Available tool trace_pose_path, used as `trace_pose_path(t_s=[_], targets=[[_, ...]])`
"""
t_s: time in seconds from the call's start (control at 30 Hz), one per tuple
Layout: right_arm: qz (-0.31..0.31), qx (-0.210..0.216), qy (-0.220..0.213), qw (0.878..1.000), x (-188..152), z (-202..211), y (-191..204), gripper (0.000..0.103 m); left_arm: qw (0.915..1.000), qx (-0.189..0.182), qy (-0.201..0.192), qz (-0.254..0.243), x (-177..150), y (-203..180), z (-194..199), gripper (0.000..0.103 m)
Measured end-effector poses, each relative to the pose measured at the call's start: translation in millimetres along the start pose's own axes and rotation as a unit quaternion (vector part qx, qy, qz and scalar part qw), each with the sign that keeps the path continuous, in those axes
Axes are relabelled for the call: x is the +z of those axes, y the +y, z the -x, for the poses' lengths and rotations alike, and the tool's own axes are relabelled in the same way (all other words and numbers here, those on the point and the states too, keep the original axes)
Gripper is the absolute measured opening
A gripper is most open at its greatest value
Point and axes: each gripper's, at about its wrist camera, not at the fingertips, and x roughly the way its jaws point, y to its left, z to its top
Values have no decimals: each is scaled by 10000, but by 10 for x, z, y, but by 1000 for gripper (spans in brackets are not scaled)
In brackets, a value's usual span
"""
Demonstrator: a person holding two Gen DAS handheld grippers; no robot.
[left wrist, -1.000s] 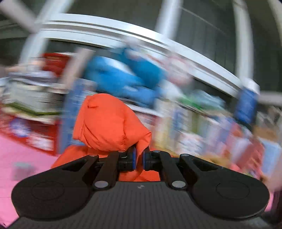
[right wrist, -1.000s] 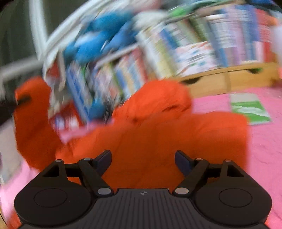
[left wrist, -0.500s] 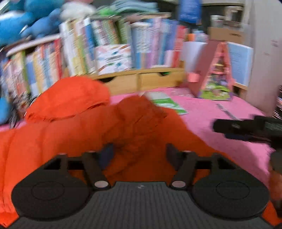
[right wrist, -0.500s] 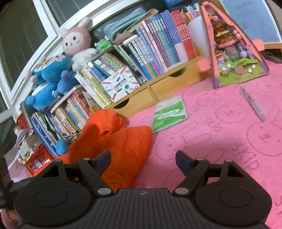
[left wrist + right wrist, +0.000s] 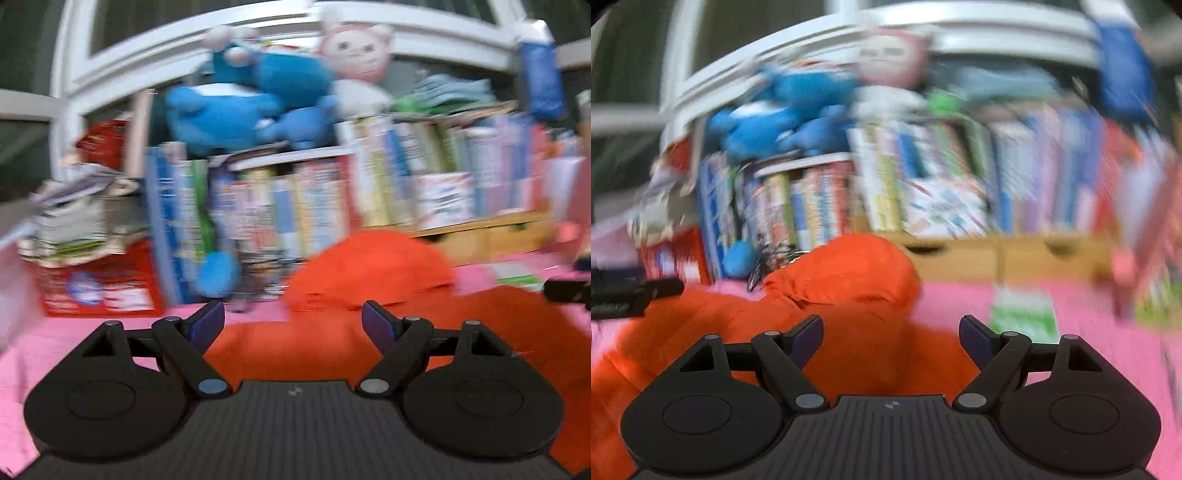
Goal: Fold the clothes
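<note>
An orange hooded jacket [image 5: 369, 273] lies on the pink blanket [image 5: 55, 343], its hood bunched toward the bookshelf. My left gripper [image 5: 293, 323] hangs open just above the jacket's left part, nothing between its fingers. In the right wrist view the same jacket [image 5: 846, 280] spreads under and left of my right gripper [image 5: 891, 334], which is open and empty too. The other gripper's black tip shows at the right edge [image 5: 569, 290] of the left view and at the left edge [image 5: 631, 295] of the right view. Both views are motion-blurred.
A wooden bookshelf [image 5: 960, 258] packed with books stands behind the jacket, with blue and pink plush toys [image 5: 258, 99] on top. A green-and-white booklet [image 5: 1023, 314] lies on the blanket right of the jacket. A red box [image 5: 103, 284] sits at the far left.
My left gripper let go of the orange jacket and opened. The jacket dropped from hanging in the air to lying on the blanket. Both cameras have swung back toward the bookshelf.
</note>
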Motion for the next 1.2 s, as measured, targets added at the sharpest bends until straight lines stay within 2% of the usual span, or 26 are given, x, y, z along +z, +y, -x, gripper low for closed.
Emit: trace_pose_path(t_s=[0.07,0.17,0.27,0.4,0.6,0.8,0.93,1.07,1.13,1.2], targets=[[413,60,45,9991,71,-209,244,81,9997,170,148,-44,-60,24,-131,82],[838,56,348,9959,55,-522,515,81,9985,338,399,-152,-196,67,-292,82],[699,17,821,9942,-131,-713,525,81,9975,337,590,-210,-387,133,-406,91],[271,123,1041,9941,-298,-745,361,83,9948,170,995,144,-423,268,-511,102],[441,49,1327,9902,-333,-830,435,86,9859,-78,1575,561,-467,413,-671,103],[499,23,1481,9877,-349,-878,445,90,9799,-196,1864,676,-494,448,-728,103],[479,5,1499,9875,-349,-882,436,91,9829,-83,1743,581,-476,425,-645,103],[317,-152,1246,9916,-307,-639,402,91,9919,66,1181,458,-425,425,-278,100],[137,-197,1082,9938,-237,-523,369,91,9935,-26,905,686,-338,489,-157,100],[-124,-241,892,9956,-119,-437,345,91,9938,-6,779,796,-220,475,-217,100]])
